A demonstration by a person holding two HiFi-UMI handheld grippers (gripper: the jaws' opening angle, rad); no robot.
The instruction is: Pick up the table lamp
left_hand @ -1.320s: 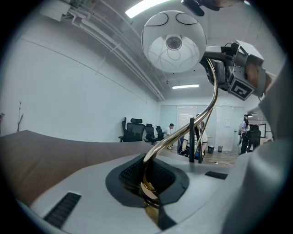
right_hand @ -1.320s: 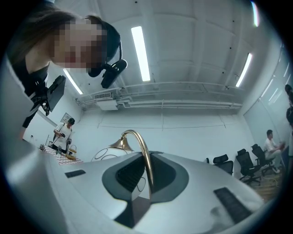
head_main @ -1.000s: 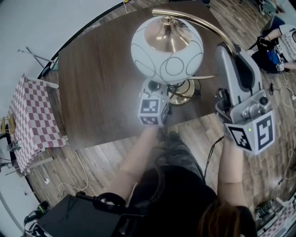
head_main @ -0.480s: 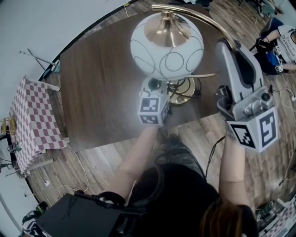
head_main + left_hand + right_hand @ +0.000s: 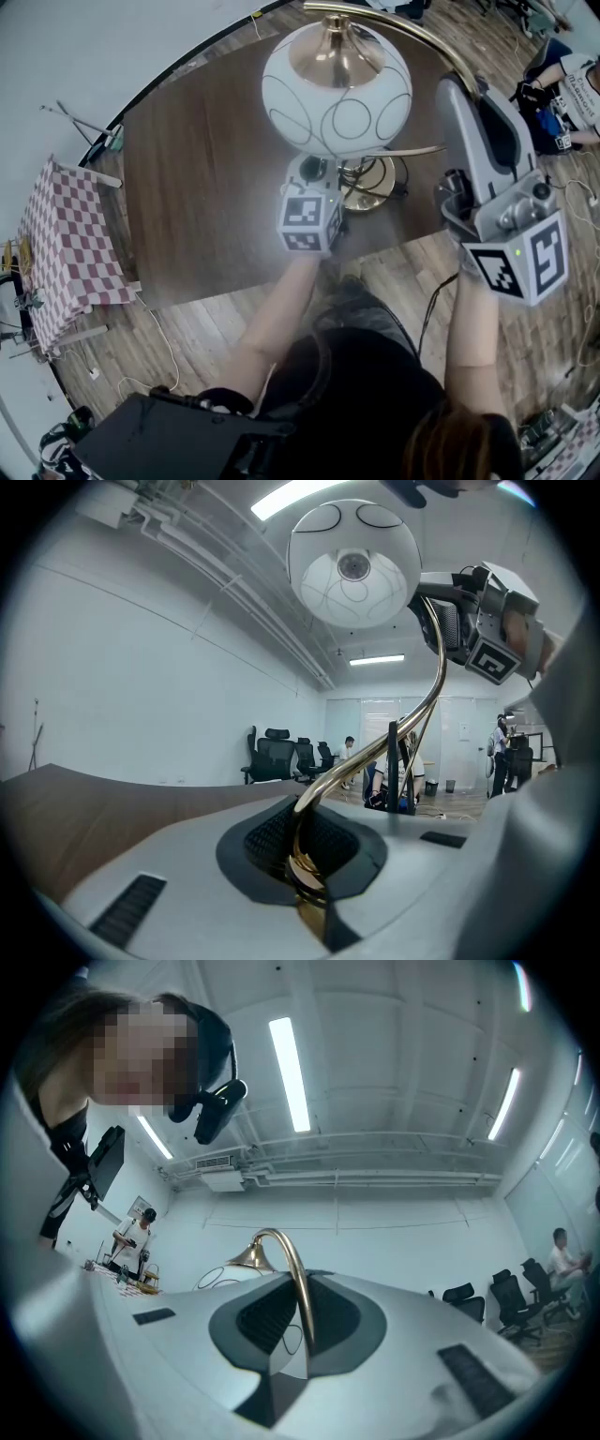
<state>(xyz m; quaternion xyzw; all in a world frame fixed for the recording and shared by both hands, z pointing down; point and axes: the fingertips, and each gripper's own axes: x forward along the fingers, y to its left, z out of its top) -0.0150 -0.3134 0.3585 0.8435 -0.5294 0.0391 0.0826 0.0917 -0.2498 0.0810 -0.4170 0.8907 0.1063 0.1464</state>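
Note:
The table lamp has a white globe shade with thin ring lines, a brass arched arm and a round brass base over the dark wooden table. My left gripper reaches in under the shade and is shut on the brass stem low down. My right gripper is shut on the arched arm higher up on the right. In the left gripper view the shade hangs overhead with the right gripper beside it.
A small table with a red-checked cloth stands at the left. A person sits on the floor at the far right. Cables lie on the wooden floor by the table's near edge. Office chairs stand across the room.
The lamp and both grippers have risen a little together; the shade sits higher in the head view. Both grips are unchanged.

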